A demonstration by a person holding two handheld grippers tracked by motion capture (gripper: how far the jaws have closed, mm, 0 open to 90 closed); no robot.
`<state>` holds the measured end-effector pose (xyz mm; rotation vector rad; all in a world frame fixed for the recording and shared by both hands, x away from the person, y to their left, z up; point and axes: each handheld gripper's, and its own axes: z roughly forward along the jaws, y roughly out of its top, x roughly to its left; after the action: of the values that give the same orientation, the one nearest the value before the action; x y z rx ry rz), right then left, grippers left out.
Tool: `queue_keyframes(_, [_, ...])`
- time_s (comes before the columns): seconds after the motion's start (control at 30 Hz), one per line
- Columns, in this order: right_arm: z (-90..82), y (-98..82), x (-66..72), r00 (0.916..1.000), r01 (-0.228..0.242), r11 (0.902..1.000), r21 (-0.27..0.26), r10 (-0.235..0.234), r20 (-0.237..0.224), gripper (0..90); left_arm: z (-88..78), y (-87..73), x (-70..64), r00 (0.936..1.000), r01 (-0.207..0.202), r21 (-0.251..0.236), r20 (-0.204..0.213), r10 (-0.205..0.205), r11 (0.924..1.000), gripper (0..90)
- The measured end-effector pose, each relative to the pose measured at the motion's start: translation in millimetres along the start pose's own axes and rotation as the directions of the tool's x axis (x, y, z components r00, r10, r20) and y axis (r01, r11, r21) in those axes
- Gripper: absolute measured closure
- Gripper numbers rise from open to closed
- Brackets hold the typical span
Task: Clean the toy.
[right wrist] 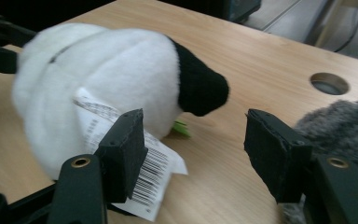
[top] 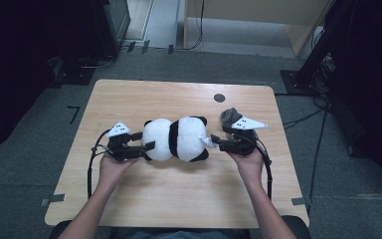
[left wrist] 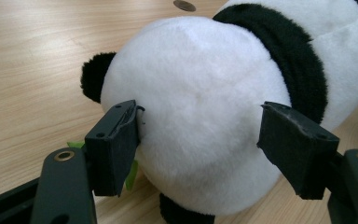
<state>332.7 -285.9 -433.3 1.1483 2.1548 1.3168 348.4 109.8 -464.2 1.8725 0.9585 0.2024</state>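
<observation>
Left gripper (left wrist: 200,144) brackets the panda plush (top: 176,139) seemingly ungripped, right gripper (right wrist: 193,144) spread, empty by its tag (right wrist: 140,172); next, clamp both ends.

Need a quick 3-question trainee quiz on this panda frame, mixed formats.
1. True or false: the left gripper has its jaws around the panda.
2. What lies by the right gripper's jaw? A) a paper tag B) a spoon C) a cup
3. Name the grey thing behind the right gripper.

Key: 1 true, with a gap at one jaw; 2 A; 3 a grey fluffy thing, kind unclear.
</observation>
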Motion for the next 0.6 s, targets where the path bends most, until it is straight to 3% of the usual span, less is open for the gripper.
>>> queue_keyframes(0.23, [1.0, -11.9, -15.2, 0.9971, -0.03, 0.9995, -0.015, 0.031, 0.07, 38.1, 2.5, -1.1, 0.6, 1.0, 0.002, 0.002, -0.007, -0.002, 1.0, 27.8])
queue_keyframes(0.47, [1.1, -15.6, -30.8, 0.9904, -0.023, 0.9991, -0.035, 0.028, 0.135, 38.7, 0.3, -3.0, 3.4, 0.9998, 0.018, -0.016, 0.008, -0.017, 0.9997, 29.5])
queue_keyframes(0.6, [-1.8, -18.2, -43.7, 0.985, -0.051, 0.9972, -0.054, 0.059, 0.162, 38.7, -1.1, -3.5, 1.5, 1.0, 0.006, -0.013, 0.001, -0.006, 0.9999, 29.3])
